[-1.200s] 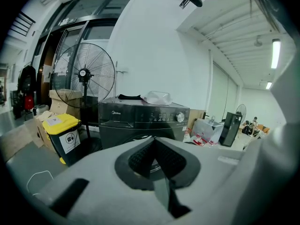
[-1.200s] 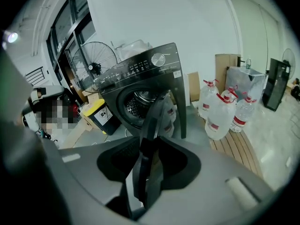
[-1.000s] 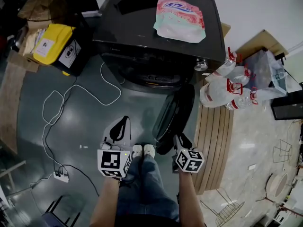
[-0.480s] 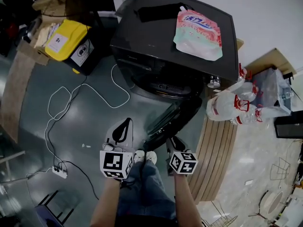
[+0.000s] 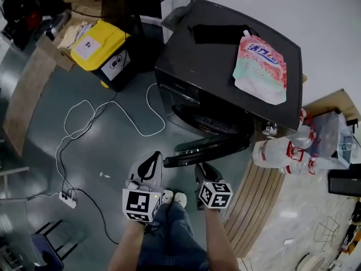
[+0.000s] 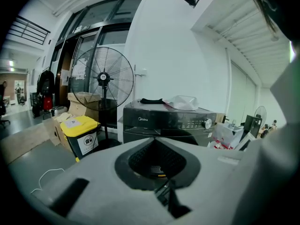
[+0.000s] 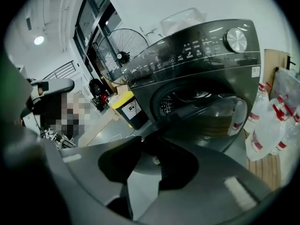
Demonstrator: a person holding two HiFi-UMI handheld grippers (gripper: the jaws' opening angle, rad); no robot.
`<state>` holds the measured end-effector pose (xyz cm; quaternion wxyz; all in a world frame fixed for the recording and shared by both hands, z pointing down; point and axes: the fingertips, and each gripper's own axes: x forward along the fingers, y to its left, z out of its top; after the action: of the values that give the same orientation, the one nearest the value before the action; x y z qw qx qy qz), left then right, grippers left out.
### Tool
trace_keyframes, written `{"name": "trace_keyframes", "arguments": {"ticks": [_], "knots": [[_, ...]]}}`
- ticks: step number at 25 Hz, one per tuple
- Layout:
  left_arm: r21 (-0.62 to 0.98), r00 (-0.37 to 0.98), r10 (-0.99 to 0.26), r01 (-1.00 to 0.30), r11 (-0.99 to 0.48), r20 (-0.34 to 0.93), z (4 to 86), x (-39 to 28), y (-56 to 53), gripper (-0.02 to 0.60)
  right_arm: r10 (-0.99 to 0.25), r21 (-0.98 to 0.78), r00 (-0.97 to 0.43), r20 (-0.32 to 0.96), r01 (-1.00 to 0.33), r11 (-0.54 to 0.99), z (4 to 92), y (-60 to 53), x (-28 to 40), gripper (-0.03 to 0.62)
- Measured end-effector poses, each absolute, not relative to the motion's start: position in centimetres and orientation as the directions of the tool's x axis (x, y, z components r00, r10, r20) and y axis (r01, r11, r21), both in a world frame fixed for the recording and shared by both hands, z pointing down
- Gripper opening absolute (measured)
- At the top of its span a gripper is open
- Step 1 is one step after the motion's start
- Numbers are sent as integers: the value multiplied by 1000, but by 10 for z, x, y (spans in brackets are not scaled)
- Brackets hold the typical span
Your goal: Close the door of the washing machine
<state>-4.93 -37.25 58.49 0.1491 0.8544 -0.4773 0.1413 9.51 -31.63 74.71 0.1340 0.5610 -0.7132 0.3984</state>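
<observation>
Before the washing machine (image 5: 223, 72), its door (image 5: 210, 147) stands partly open, hinged at the right, with its free edge swung out to the left over the grey floor (image 5: 113, 157). The right tongs (image 5: 202, 166) sit just beside that free edge. Their jaws are partway apart and have just been closing. In the right gripper view the door's rim runs right at their tips, and I cannot tell whether it touches them or lies between them. The left tongs (image 5: 151, 154) hover over the floor left of the door, jaw tips together, nothing between them.

Room for moving lies to the left, where only a white cable (image 5: 84, 120) loops towards a power strip (image 5: 67, 197). On the hinge side, wooden slats (image 5: 254, 199) and clear bags (image 5: 287, 154) of plastic bottles crowd close.

A pouch (image 5: 260, 66) and a black cloth (image 5: 217, 34) lie on the machine's top. The yellow-lidded bin (image 5: 107, 52) is closed. The drum opening (image 5: 211, 123) is dark, so what it holds cannot be made out.

The person's arms are cut off by the lower edge of the head view.
</observation>
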Motion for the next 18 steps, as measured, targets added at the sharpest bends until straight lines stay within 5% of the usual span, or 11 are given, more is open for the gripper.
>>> {"name": "trace_keyframes", "arguments": {"ticks": [18], "knots": [[122,509,-786,-857,-501,350,597,-37,-434,8,-763,-357,-343,548,-921,158,737,-463,98,104]]}}
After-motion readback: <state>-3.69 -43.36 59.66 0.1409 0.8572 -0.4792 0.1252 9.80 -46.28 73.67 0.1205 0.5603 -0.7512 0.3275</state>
